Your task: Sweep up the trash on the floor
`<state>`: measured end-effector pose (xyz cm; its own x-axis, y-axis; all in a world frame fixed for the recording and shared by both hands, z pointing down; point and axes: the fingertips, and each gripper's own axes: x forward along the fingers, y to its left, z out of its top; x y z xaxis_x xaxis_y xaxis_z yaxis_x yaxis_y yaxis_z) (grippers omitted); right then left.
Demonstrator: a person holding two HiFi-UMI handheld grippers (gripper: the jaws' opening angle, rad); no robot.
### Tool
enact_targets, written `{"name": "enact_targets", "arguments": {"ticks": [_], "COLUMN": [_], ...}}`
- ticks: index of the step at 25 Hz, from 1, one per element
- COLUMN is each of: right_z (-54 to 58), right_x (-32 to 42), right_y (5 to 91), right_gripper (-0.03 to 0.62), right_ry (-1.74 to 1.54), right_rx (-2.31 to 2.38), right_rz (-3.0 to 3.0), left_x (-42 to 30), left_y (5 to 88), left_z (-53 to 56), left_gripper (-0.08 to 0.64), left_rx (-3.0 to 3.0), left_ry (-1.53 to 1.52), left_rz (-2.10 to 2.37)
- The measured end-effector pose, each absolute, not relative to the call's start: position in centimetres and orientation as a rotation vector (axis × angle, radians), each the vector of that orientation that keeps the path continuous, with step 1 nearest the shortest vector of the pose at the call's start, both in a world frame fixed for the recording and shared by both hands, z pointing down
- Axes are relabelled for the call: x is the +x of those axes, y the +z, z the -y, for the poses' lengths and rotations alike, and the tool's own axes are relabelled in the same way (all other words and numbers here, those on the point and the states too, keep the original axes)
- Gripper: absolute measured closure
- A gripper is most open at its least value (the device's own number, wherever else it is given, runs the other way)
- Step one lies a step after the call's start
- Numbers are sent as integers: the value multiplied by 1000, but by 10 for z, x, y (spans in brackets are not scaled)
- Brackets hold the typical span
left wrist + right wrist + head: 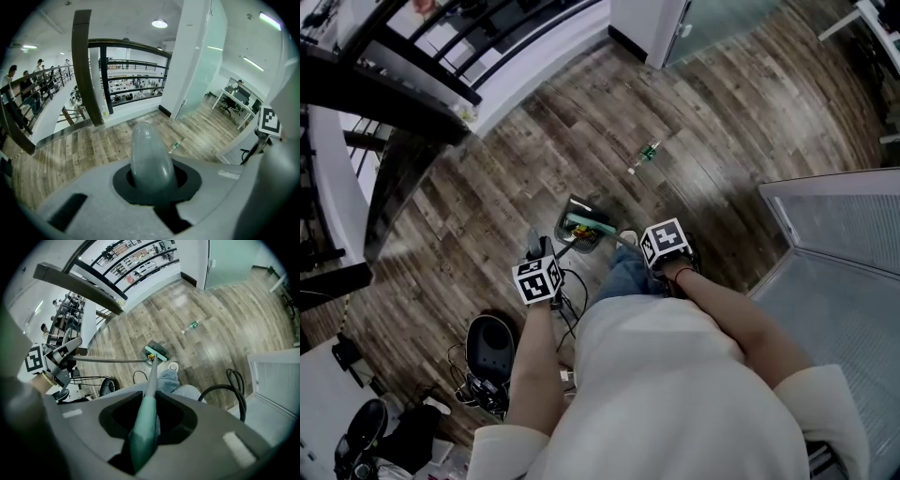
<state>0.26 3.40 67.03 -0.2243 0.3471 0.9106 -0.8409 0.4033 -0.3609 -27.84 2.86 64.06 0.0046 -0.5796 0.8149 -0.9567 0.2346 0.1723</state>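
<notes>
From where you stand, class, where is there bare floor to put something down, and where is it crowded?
Bare wooden planks lie between the small green trash and the pale grey ribbed platform, and left of the dark dustpan toward the black railing. Crowded: black cables and round black stool base near the left claw.

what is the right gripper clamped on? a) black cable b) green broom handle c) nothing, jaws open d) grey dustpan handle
B: in the right gripper view the right gripper is shut on the green broom handle, which runs down toward the floor; the grey dustpan handle is the one in the left gripper.
</notes>
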Motion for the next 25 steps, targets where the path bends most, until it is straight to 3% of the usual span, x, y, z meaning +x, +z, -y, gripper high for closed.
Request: {"name": "enact_targets", "arguments": {"ticks": [25], "right_z": [1], "right_x": [14], "right_y": [657], "right_gripper": [494], "right_ry": [1282], "right_rx": [611], "right_rz": [1451], "left_x": [-276], "left_y": [637], "left_z": [-23], "left_gripper": [543], "left_rx": [1484], "left_ry": [614], "left_rz": [1661]}}
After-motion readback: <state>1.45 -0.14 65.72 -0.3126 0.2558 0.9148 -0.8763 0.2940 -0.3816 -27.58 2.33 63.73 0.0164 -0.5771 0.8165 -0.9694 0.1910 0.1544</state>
